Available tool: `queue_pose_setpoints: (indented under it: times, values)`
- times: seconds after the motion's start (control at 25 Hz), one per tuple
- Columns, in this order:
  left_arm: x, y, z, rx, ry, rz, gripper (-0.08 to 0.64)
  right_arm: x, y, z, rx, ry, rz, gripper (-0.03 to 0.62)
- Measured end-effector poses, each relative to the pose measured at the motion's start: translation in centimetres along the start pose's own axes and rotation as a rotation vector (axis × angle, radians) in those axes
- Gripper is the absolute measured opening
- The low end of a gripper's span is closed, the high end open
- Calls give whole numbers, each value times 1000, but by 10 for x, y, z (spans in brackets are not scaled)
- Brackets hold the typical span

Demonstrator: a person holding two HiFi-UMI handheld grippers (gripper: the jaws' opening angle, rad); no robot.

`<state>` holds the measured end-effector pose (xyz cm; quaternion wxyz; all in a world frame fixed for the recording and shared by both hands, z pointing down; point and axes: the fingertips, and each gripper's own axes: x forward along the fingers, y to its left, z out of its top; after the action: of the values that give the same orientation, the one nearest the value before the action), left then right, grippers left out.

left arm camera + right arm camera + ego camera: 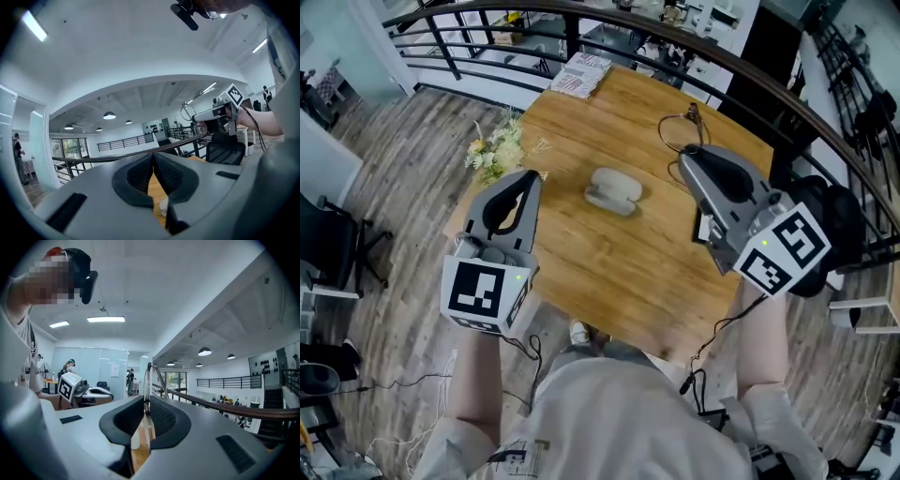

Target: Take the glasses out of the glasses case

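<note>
The grey glasses case point(613, 190) lies on the wooden table point(619, 267), between and below both grippers. My right gripper point(685, 157) is raised to the right of the case and is shut on thin wire-framed glasses point(687, 120), which stick out past its tips. In the right gripper view the glasses frame point(148, 378) stands edge-on between the pads of the right gripper point(147, 401). My left gripper point(528, 180) hangs left of the case, shut with nothing in it. In the left gripper view its jaws point(153, 157) meet, and the right gripper point(208, 117) carries the glasses point(189, 112) in the air.
A bunch of pale flowers point(495, 150) lies at the table's left edge and a magazine point(581, 73) at its far corner. A dark curved railing point(487, 42) runs behind the table. Office chairs and cables stand on the wooden floor around it.
</note>
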<state>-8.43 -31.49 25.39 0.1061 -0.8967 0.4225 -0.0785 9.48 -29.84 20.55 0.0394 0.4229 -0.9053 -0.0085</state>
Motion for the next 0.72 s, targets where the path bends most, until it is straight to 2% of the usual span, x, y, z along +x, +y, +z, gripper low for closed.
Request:
queue_pose_setpoints:
  times: [0.2,0.44,0.6,0.72]
  values:
    - [-26,-10,34,59,-50,16,17,-36,19,23,-7,-70,-42,60]
    - [-55,-20,59,78,-134,45,17,-67,51,31,-44,-115,-93,61]
    - [-71,-28,53,38,-104,57,17,-72,74,17,2,-118,-82,60]
    - [-73,-31,51,39,-85,50,17,-75,79,11,56,-118,-82,60]
